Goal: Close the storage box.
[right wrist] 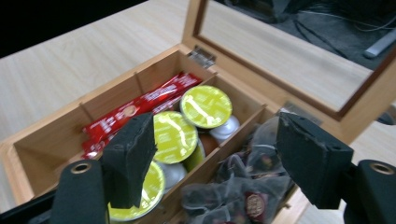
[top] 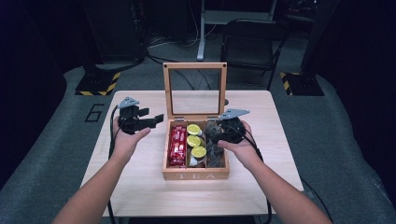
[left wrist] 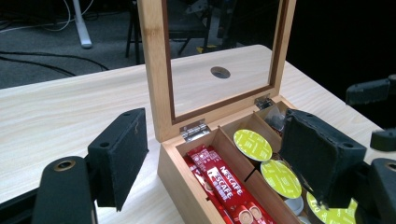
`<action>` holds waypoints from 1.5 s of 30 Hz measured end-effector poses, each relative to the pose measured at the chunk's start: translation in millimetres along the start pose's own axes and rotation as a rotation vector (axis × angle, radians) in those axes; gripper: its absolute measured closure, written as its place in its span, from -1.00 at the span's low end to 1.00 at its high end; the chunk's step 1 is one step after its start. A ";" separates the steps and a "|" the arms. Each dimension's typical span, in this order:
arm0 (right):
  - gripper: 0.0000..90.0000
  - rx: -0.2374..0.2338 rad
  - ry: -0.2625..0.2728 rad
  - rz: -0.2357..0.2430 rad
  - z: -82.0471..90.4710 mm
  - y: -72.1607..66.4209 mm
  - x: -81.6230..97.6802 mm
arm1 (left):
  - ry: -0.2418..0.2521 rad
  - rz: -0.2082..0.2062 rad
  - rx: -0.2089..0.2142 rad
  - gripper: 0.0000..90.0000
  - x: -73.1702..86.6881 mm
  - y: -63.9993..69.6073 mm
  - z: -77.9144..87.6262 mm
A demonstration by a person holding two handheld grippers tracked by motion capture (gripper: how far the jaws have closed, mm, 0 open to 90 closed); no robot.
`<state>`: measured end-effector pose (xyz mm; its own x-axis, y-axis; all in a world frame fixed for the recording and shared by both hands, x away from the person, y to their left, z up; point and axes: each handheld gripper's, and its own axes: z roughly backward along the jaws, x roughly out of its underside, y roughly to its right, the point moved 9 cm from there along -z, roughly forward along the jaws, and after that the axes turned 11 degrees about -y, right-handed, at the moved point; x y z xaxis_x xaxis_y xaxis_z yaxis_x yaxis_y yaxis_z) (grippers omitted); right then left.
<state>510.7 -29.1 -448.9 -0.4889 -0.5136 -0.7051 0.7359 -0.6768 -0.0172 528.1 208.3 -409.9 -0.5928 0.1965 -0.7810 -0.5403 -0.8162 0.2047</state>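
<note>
Both tongs stand agape with nothing between the pads. Left gripper (top: 156, 118) held beside the wooden tea box (top: 195, 175), off its left wall and level with the hinge end, jaws pointing toward the box; in the left gripper view its jaws are spread wide, one over bare table (top: 140, 186), the other in front of the middle compartment, gripping nothing. Right gripper (right wrist: 215, 158) hangs over the right-hand compartment, jaws spread and slanting down into the box; in the right gripper view one pad sits above the yellow-green capsules (right wrist: 205, 106), the other above the clear sachets (right wrist: 243, 186), touching neither as far as can be seen. Box sits at mid-table, near the front edge, lid (top: 194, 65) standing upright on its hinges, glass pane showing the table behind. Three compartments: red Nescafé sticks (left wrist: 224, 184) in the left one, lying lengthwise; capsules in a row in the middle, foil tops up; dark crumpled sachets heaped in the right. "TEA" lettered on the front wall. Black chair (top: 250, 44) stands on the floor beyond the table.
</note>
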 end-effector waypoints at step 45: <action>-0.44 -0.127 -0.140 0.074 -50.3 -55.5 36.3 | -0.004 -0.037 -0.033 -0.19 4.8 2.4 -1.2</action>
<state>475.7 16.3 -509.3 -0.4849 -0.6339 -0.6025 0.8211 -0.5672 -0.0641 524.6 206.6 -413.9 -0.5754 0.2291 -0.7851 -0.5420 -0.8257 0.1563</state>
